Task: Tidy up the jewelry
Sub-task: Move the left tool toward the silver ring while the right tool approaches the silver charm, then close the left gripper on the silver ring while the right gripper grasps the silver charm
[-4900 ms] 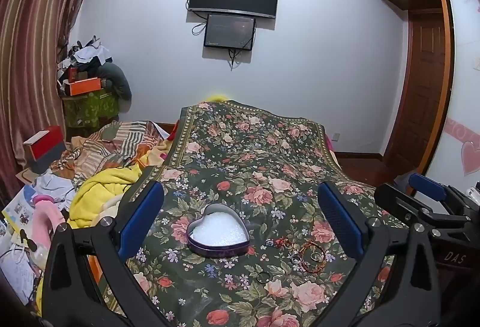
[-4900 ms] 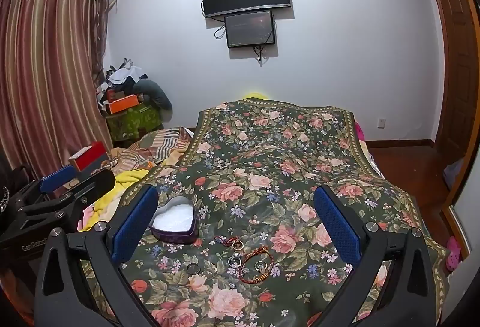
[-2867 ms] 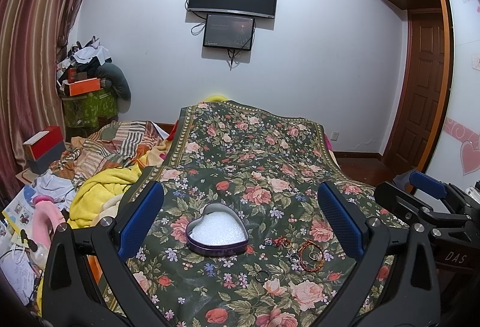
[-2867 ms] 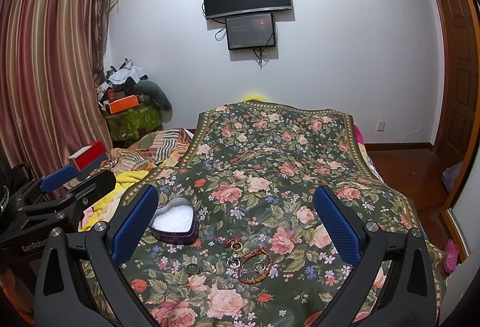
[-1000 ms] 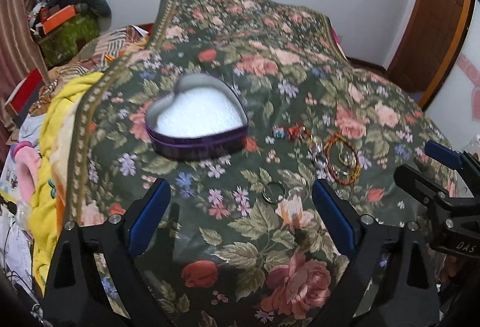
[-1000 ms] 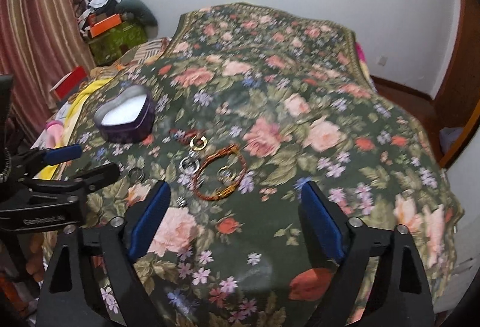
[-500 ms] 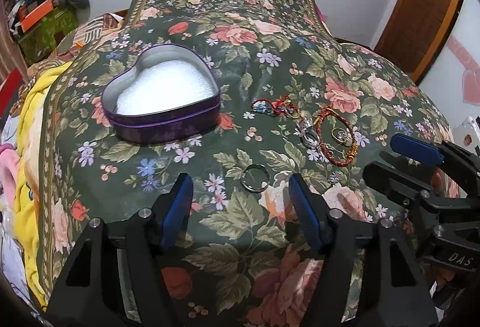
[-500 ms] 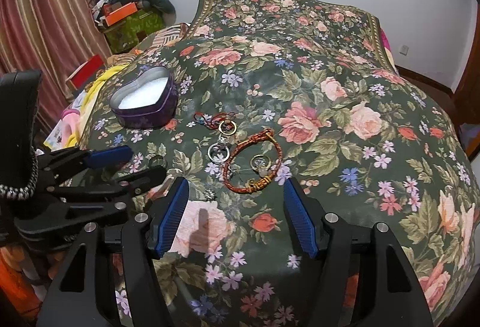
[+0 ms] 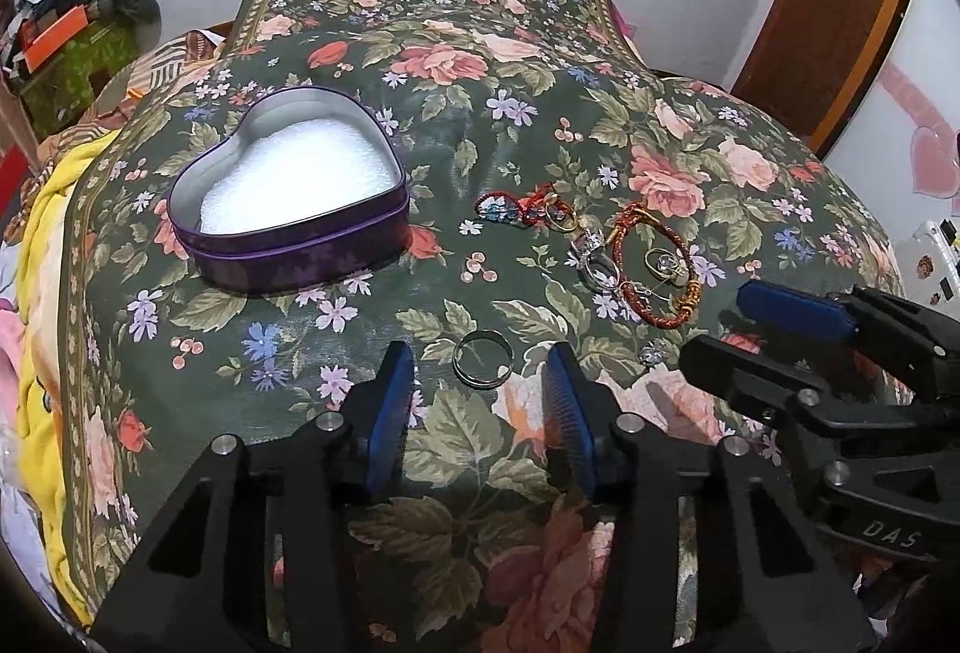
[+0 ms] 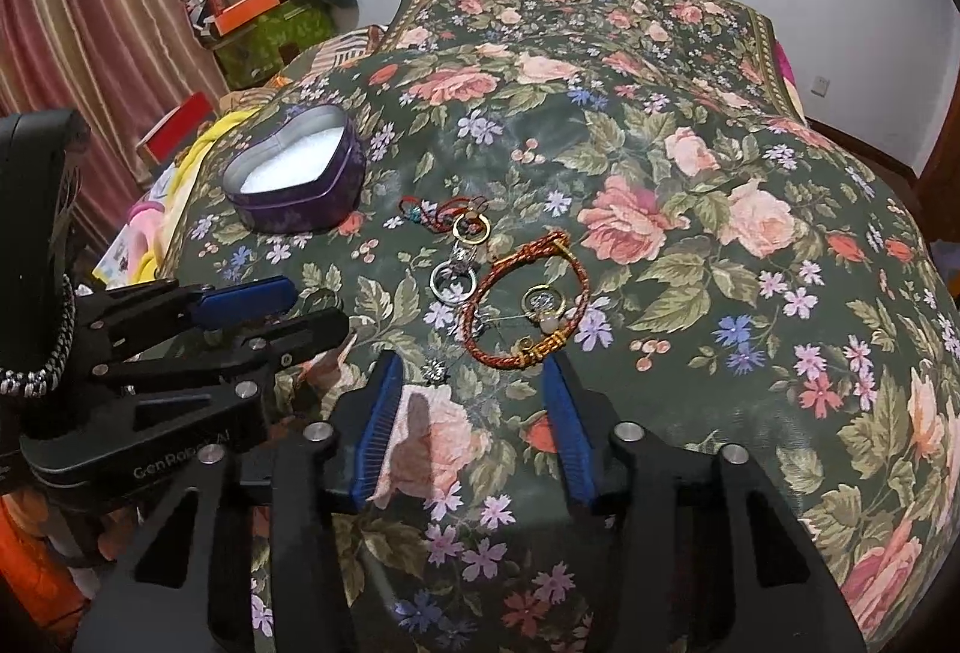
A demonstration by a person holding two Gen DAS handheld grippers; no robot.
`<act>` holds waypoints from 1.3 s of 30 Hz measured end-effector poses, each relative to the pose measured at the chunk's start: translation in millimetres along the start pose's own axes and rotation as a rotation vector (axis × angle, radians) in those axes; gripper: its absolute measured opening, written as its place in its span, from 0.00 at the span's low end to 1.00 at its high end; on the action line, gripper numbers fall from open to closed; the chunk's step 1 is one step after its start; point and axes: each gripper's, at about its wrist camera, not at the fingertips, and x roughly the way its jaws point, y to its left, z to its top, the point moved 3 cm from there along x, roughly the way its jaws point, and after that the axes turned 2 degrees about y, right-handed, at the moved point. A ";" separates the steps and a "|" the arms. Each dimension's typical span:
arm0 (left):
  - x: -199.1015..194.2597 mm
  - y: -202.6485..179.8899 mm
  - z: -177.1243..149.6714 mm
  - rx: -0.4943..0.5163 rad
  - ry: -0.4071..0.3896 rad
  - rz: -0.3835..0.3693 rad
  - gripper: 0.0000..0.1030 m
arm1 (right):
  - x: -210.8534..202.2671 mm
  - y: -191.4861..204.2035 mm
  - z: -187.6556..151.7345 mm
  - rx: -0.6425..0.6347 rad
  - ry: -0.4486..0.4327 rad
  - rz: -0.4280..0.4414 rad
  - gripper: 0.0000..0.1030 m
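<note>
A purple heart-shaped tin point(image 9: 288, 197) with white foam inside sits open on the floral bedspread; it also shows in the right wrist view point(image 10: 297, 173). My left gripper point(image 9: 480, 362) is open, its blue pads on either side of a plain silver ring point(image 9: 483, 359). My right gripper point(image 10: 471, 371) is open just before a red-and-gold braided bracelet point(image 10: 525, 305), which encircles a small gold ring point(image 10: 543, 300). A silver ring point(image 10: 453, 284), a gold ring point(image 10: 471, 227) and a red cord charm point(image 10: 438, 209) lie between the bracelet and the tin. A tiny stud point(image 10: 433, 370) lies near my right gripper's left pad.
The floral bedspread point(image 10: 690, 209) covers the whole bed. Yellow and striped bedding point(image 9: 42, 233) is heaped at the left edge. A cluttered green box point(image 10: 270, 29) stands by the curtain. A wooden door point(image 9: 834, 5) is at the right.
Both grippers have dropped close to the bedspread and narrowed their opening. The left now brackets the silver ring; the right has come up to the bracelet.
</note>
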 end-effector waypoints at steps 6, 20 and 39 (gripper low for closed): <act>0.8 2.3 0.1 -0.012 0.005 -0.017 0.23 | 2.9 4.7 -1.9 -0.010 0.018 0.016 0.32; -2.3 3.8 -0.6 -0.028 0.004 -0.040 0.19 | 19.7 11.6 -5.5 -0.015 0.057 0.033 0.18; -21.2 6.4 3.0 -0.034 -0.035 -0.022 0.19 | 0.0 12.3 5.1 -0.022 -0.011 -0.002 0.09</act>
